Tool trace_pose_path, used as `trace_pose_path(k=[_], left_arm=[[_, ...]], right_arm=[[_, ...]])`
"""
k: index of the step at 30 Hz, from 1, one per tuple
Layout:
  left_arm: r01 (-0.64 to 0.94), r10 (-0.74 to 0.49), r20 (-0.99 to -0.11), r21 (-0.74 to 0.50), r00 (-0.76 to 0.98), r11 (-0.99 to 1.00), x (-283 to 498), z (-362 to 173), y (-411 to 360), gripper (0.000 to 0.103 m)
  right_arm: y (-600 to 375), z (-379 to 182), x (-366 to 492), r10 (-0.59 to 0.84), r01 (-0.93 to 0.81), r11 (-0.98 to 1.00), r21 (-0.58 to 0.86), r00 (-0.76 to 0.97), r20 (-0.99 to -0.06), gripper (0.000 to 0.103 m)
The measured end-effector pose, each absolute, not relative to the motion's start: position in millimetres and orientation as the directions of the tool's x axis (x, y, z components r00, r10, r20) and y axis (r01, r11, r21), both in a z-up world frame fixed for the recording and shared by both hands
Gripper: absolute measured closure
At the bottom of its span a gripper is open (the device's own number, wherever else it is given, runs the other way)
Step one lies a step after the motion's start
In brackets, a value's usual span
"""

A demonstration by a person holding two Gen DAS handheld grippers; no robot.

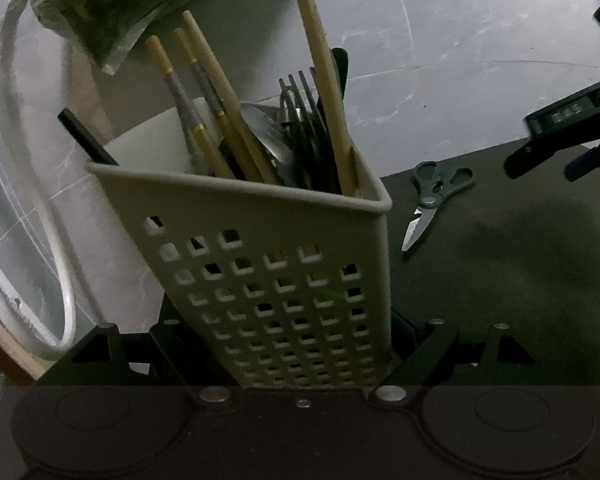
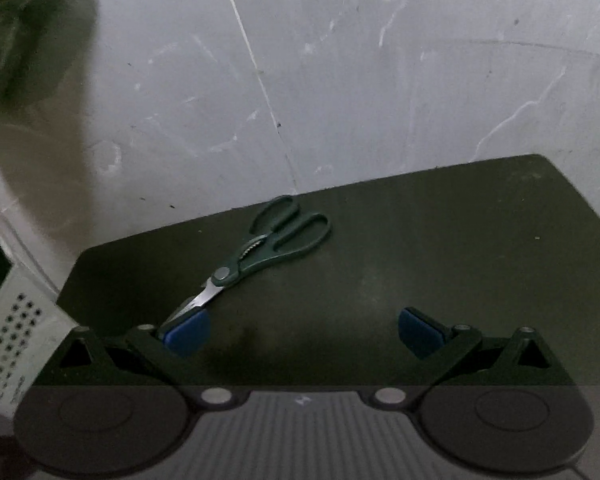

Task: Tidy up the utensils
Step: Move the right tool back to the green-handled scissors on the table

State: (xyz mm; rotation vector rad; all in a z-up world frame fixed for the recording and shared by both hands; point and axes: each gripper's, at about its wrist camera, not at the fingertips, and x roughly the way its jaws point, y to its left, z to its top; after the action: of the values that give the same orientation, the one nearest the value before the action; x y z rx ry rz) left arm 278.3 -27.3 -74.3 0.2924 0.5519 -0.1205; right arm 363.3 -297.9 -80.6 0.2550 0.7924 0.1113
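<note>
The left hand-held gripper [image 1: 300, 344] is closed on the lower part of a cream perforated utensil holder [image 1: 276, 264], which sits tilted between its jaws and fills the middle of the left wrist view. Standing in the holder are several wooden chopsticks [image 1: 220, 108], a taller plain wooden stick [image 1: 324, 80], a bunch of dark forks [image 1: 304, 120] and what looks like a metal spoon bowl, partly hidden behind them. To the right of the holder, a pair of green-handled scissors [image 1: 432, 196] lies flat on a dark mat [image 1: 520, 264] that covers part of the pale marbled tabletop [image 1: 440, 32]. The right hand-held gripper [image 2: 304, 332] hangs over that mat with its jaws spread wide and nothing between its blue pads [image 2: 418, 334]. In the right wrist view the scissors [image 2: 260, 256] lie closed, blades pointing toward the left pad, whose edge overlaps the blade tip; whether they touch cannot be told. The holder's corner [image 2: 16, 344] shows at the left edge.
</note>
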Motion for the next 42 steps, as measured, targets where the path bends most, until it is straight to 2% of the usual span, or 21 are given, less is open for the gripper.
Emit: trace_pose_path(k=[20,26,29,34,42], left_arm=[[0.095,0.052,-0.543,0.239,0.838,0.966,270.7,-69.1,-52.3,0.017],[0.086,0.061,-0.545,0.240,0.837,0.967,272.3,-68.5,-56.8,0.017],[0.083,0.063,-0.545,0.239,0.836,0.967,273.2,-67.8,-57.2,0.017],[0.084,0.062,-0.547,0.239,0.835,0.967,273.8,-67.2,-56.2,0.017],[0.096,0.058,-0.547,0.249,0.835,0.964,274.9,-68.5,-53.8,0.017]], right_arm=[[-251.8,-113.0,449.3,0.228,-0.046,0.963,0.265,0.662,-0.714,0.000],[-231.8,-117.6,468.4,0.206,-0.088,0.976,0.201,0.683,-0.701,0.000],[-221.1,-120.7,478.1,0.195,-0.138,0.981,0.138,0.693,-0.694,0.000],[-211.1,-126.7,486.9,0.253,-0.292,0.955,0.059,0.692,-0.676,0.000],[-207.0,-133.0,454.0,0.471,-0.627,0.779,-0.004,0.590,-0.656,0.003]])
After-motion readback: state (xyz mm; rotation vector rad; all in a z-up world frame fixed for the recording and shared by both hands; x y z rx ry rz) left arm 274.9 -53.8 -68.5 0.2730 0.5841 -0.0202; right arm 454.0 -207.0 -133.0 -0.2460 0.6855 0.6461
